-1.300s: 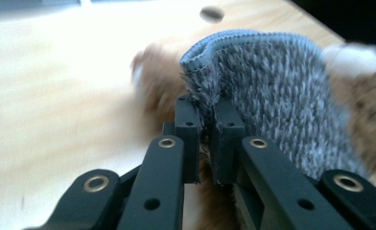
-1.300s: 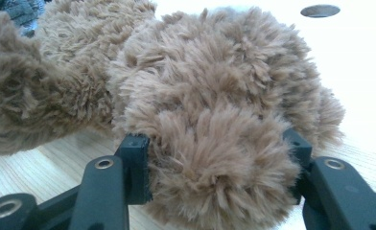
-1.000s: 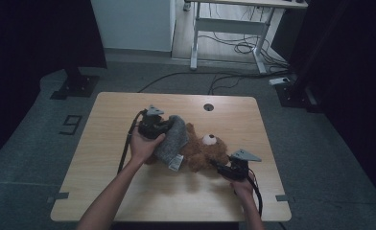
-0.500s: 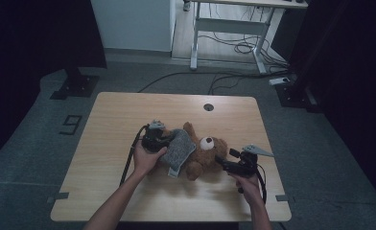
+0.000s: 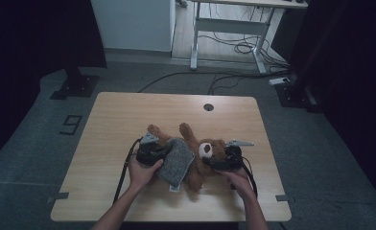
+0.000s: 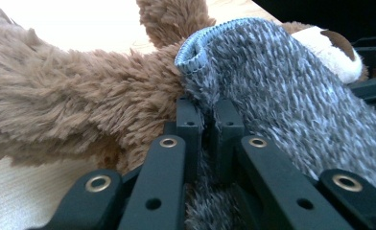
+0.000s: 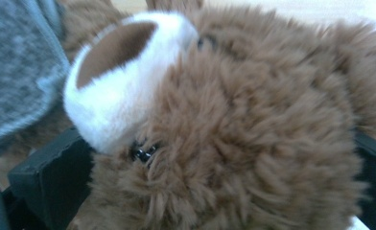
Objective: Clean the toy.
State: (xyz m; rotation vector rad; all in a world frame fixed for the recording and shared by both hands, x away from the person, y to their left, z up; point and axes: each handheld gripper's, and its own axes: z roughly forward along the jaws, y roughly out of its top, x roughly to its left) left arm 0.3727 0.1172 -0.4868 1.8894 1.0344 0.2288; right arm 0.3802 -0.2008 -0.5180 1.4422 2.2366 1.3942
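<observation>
A brown teddy bear [image 5: 195, 153] lies on its back near the front middle of a light wooden table [image 5: 128, 115], its legs pointing away from the person and its head toward the right hand, so that its long axis runs slantwise across the table from far left to near right. A grey knitted garment [image 5: 176, 160] covers its trunk. The left gripper [image 5: 163, 152], held in the person's left hand [image 5: 140, 170], meets the garment's left edge, while the right gripper [image 5: 215, 162], in the right hand [image 5: 239, 179], sits against the bear's head; each hand is nearest its own end of the toy. From the left gripper view, the two black jaws stand almost together with a fold of the grey knit [image 6: 291, 91] pinched between them, just beneath the pale blue hem, and the bear's brown leg [image 6: 56, 96] stretches away to the left on the tabletop. From the right gripper view, the bear's head [image 7: 243, 129] sits between the jaws, which stand wide on either side of it, the white muzzle [image 7: 114, 86] turned toward the garment at left; the left jaw appears to touch the fur, though whether the head is firmly squeezed cannot be told. Judging by this hold, any pull on the garment would run along the bear's body, with the right gripper steadying the head.
</observation>
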